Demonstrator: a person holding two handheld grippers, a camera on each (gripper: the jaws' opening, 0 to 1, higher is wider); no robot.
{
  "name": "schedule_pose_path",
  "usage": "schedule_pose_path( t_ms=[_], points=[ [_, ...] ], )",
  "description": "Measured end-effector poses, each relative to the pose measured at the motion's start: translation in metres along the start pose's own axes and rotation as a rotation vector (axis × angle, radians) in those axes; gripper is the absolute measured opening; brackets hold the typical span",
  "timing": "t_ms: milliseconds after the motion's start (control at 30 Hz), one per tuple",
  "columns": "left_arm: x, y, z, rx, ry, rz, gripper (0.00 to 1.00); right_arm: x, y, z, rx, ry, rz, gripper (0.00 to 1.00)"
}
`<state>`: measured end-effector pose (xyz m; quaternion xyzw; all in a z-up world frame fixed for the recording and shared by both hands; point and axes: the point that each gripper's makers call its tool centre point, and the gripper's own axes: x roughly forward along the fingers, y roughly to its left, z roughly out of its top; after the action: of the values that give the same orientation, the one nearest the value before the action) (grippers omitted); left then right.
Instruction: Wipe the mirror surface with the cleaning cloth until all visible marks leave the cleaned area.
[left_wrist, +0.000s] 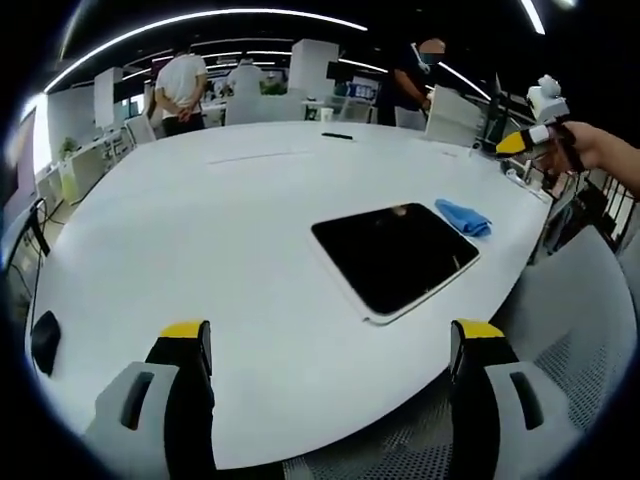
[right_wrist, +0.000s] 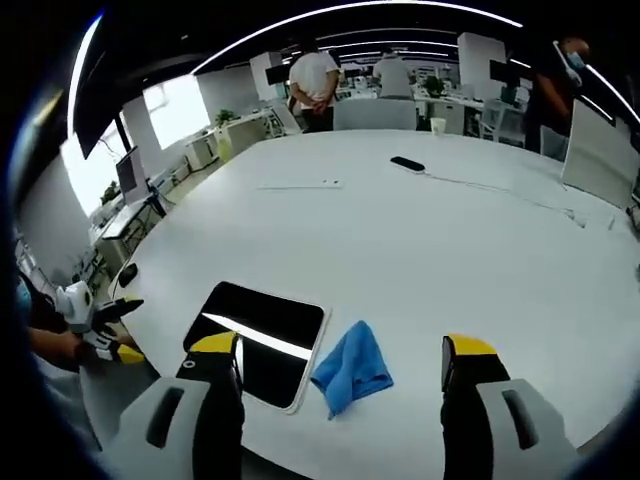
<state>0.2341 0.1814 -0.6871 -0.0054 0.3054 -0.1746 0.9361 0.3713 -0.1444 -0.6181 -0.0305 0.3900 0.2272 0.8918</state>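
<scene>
A rectangular mirror (left_wrist: 395, 255) with a dark, reflecting face lies flat on the white table (left_wrist: 220, 230), near its edge. A crumpled blue cleaning cloth (left_wrist: 464, 216) rests on the table just beyond the mirror's far corner. In the right gripper view the mirror (right_wrist: 262, 335) sits left of the cloth (right_wrist: 352, 367), which lies between my right gripper's (right_wrist: 340, 350) open jaws. My left gripper (left_wrist: 330, 335) hovers open over the table's near edge, nothing in it. The right gripper (left_wrist: 530, 140), held by a hand, appears at the far right of the left gripper view. The left gripper (right_wrist: 110, 325) shows at the left edge.
A black remote-like object (right_wrist: 407, 163) and a cable (right_wrist: 500, 190) lie far across the table. A grey mesh chair (left_wrist: 590, 310) stands beside the mirror end. People stand among desks in the background. A monitor (right_wrist: 600, 150) rises at the far right.
</scene>
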Motion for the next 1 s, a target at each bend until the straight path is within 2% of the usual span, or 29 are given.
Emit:
schedule_pose_path(
  t_ms=[67,133,167,200,300,400,500,567,600,633,667,733,767,867,967,1000],
  points=[
    [0.001,-0.003,-0.004,-0.010,0.016,-0.018,0.99,0.019,-0.001,-0.016,-0.036,0.060,-0.003,0.72],
    [0.002,-0.001,-0.005,-0.013,0.020,-0.016,0.99,0.037,-0.004,-0.035,-0.087,0.104,-0.020,0.53],
    [0.001,-0.001,-0.004,-0.017,0.014,-0.015,0.99,0.043,-0.004,-0.044,-0.075,0.129,-0.015,0.45],
    [0.001,-0.001,-0.003,-0.019,0.010,-0.014,0.99,0.049,0.000,-0.055,-0.021,0.157,0.012,0.39],
    [0.001,-0.001,-0.003,-0.018,0.013,-0.014,0.99,0.060,0.002,-0.063,0.030,0.161,0.017,0.35],
    [0.001,-0.001,-0.002,-0.018,0.006,-0.015,0.99,0.069,-0.001,-0.066,0.000,0.182,0.000,0.26],
    [0.001,0.000,-0.002,-0.019,0.004,-0.011,0.99,0.079,-0.007,-0.075,-0.041,0.225,-0.038,0.25],
    [0.001,0.003,-0.003,-0.031,0.012,0.002,0.99,0.087,-0.008,-0.078,-0.054,0.243,-0.039,0.21],
    [0.002,0.006,-0.006,-0.028,0.028,0.015,0.99,0.089,-0.007,-0.080,-0.053,0.252,-0.037,0.19],
    [0.002,0.012,-0.016,0.014,0.088,0.047,0.99,0.093,-0.007,-0.081,-0.055,0.259,-0.041,0.17],
    [0.001,0.013,-0.019,0.030,0.112,0.048,0.99,0.093,-0.005,-0.082,-0.058,0.262,-0.046,0.16],
    [0.000,-0.001,-0.004,0.003,0.039,-0.009,0.99,0.099,-0.004,-0.087,-0.061,0.297,-0.046,0.08],
    [0.000,-0.001,-0.001,0.020,0.023,-0.013,0.99,0.099,-0.005,-0.086,-0.068,0.297,-0.067,0.07],
    [0.002,0.000,0.000,0.052,0.011,-0.011,0.99,0.099,-0.008,-0.084,-0.046,0.319,-0.082,0.04],
    [0.001,-0.002,0.010,0.001,-0.055,-0.029,0.99,0.100,-0.011,-0.084,-0.013,0.333,-0.078,0.02],
    [0.001,0.000,0.009,-0.002,-0.045,-0.024,0.99,0.099,-0.011,-0.085,0.003,0.336,-0.072,0.02]
  ],
)
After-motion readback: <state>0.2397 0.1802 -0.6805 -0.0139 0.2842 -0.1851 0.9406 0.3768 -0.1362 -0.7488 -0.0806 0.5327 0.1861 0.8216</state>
